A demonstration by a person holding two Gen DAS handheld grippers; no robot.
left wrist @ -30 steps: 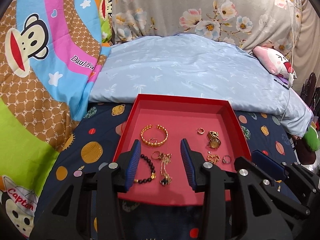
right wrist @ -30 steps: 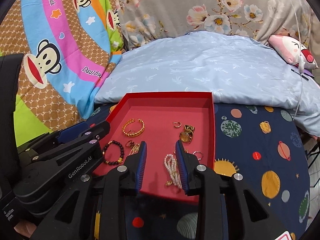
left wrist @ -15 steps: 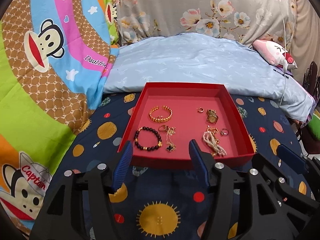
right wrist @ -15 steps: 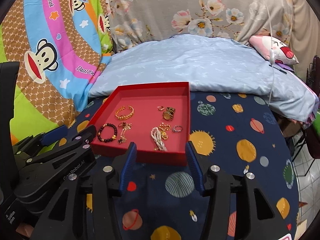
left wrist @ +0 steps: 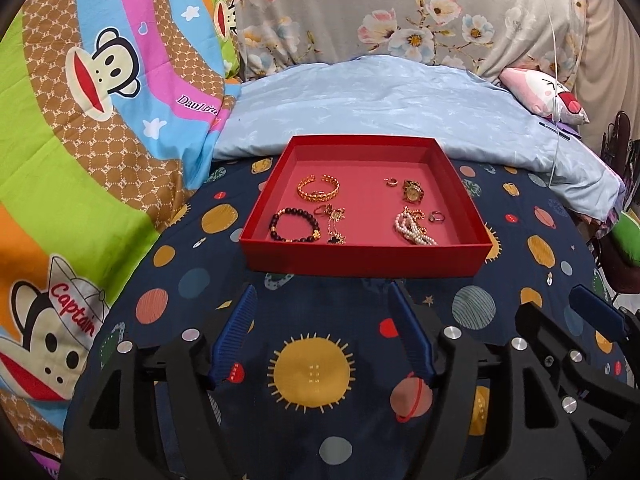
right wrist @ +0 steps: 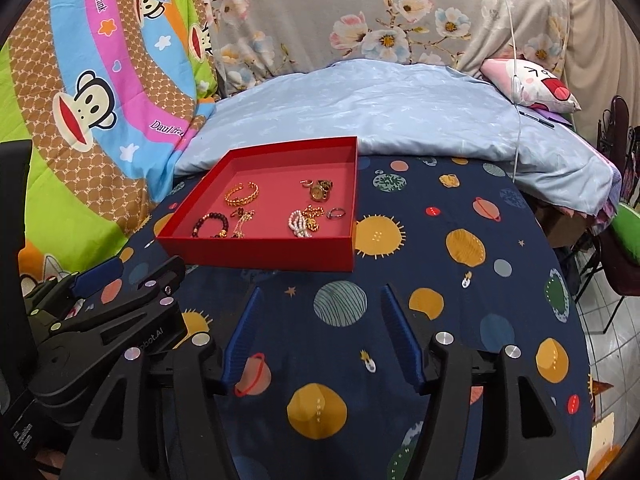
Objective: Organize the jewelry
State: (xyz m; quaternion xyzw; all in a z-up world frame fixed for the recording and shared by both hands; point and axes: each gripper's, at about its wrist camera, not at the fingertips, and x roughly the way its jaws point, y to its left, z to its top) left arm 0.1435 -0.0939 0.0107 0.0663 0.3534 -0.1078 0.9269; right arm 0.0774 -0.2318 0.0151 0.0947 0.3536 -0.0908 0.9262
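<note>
A red tray (left wrist: 365, 258) (right wrist: 272, 254) sits on the dark planet-print cloth. Inside lie a gold cuff bracelet (left wrist: 318, 188) (right wrist: 241, 195), a dark bead bracelet (left wrist: 294, 225) (right wrist: 211, 225), a gold chain with a dark pendant (left wrist: 335, 224), a white pearl strand (left wrist: 414, 229) (right wrist: 299, 224), a gold watch (left wrist: 413, 191) (right wrist: 321, 190) and small rings (left wrist: 436, 216) (right wrist: 336, 213). My left gripper (left wrist: 322, 330) is open and empty, well short of the tray's near wall. My right gripper (right wrist: 320, 336) is open and empty, in front of and right of the tray.
A light blue folded quilt (left wrist: 392, 100) lies behind the tray. A monkey-print blanket (left wrist: 100, 100) rises at the left, a floral one (left wrist: 400, 12) at the back. A pink plush (left wrist: 548, 96) with a white cable lies at the right. The bed's edge drops at right (right wrist: 600, 320).
Both grippers have pulled back from over the tray toward me and opened wider. The right gripper let go of the pearl strand, which now lies in the tray.
</note>
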